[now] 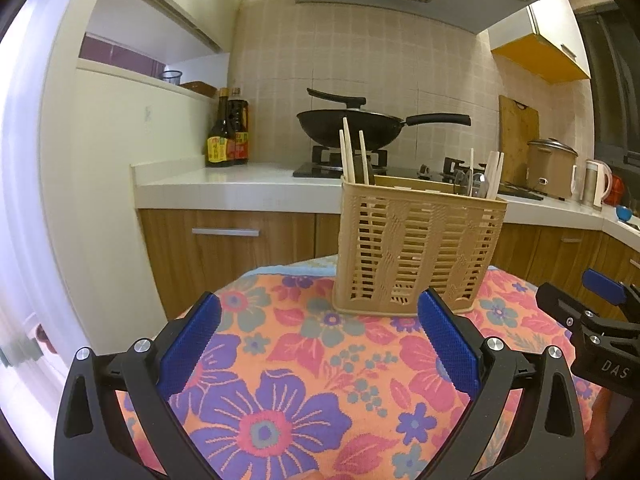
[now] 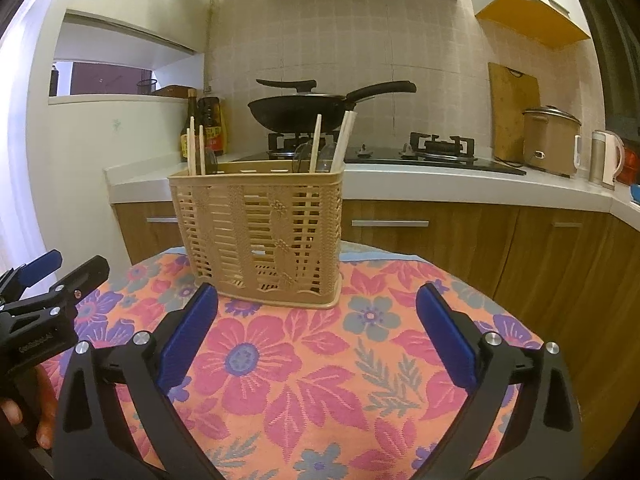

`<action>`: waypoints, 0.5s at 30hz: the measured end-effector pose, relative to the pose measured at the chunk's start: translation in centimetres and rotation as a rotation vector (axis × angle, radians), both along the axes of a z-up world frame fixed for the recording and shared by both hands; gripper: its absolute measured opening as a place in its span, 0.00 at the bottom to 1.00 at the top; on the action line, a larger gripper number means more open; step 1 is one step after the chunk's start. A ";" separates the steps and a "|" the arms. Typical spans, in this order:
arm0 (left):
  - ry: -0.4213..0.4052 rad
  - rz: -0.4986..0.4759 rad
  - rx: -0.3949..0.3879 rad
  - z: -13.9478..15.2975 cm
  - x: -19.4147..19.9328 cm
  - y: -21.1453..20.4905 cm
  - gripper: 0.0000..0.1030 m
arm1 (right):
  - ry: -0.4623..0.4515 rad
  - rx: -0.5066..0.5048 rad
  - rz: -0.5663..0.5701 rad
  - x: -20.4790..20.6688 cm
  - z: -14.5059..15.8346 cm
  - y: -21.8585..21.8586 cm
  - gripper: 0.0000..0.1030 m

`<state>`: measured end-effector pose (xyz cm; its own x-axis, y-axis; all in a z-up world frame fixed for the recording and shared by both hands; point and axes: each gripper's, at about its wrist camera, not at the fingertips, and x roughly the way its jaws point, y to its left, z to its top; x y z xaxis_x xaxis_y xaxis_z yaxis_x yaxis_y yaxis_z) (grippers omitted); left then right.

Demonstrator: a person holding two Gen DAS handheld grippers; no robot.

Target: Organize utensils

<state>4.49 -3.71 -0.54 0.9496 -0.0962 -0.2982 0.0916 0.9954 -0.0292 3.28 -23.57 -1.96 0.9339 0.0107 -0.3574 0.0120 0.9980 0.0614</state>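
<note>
Beige slotted plastic utensil basket [image 2: 260, 232], matt finish; pale wooden chopsticks [image 2: 316, 142], smooth; floral woven cloth table cover [image 2: 320, 380], coarse texture.

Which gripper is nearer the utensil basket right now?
Hard to call. Left gripper faces the utensil basket from its left-front, right gripper from its right-front; both open, neither touching.

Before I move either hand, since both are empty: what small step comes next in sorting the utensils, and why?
Probably ease the right tool forward and up toward the chopsticks at the right end of the utensil basket. Both tools are open and hold nothing, the floral cloth shows no loose utensils, and chopsticks stand at both ends of the basket, so sorting likely starts there.
</note>
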 end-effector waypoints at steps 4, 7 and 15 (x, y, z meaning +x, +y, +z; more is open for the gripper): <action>0.010 0.004 0.001 -0.1 0.1 0.0 0.93 | 0.008 0.005 0.002 0.2 0.0 -0.2 0.92; 0.017 0.011 -0.002 -0.1 0.2 0.1 0.93 | 0.013 0.005 0.006 0.3 0.0 -0.2 0.92; 0.023 0.022 0.003 -0.2 0.3 0.1 0.93 | -0.007 -0.018 0.008 -0.2 0.1 0.1 0.92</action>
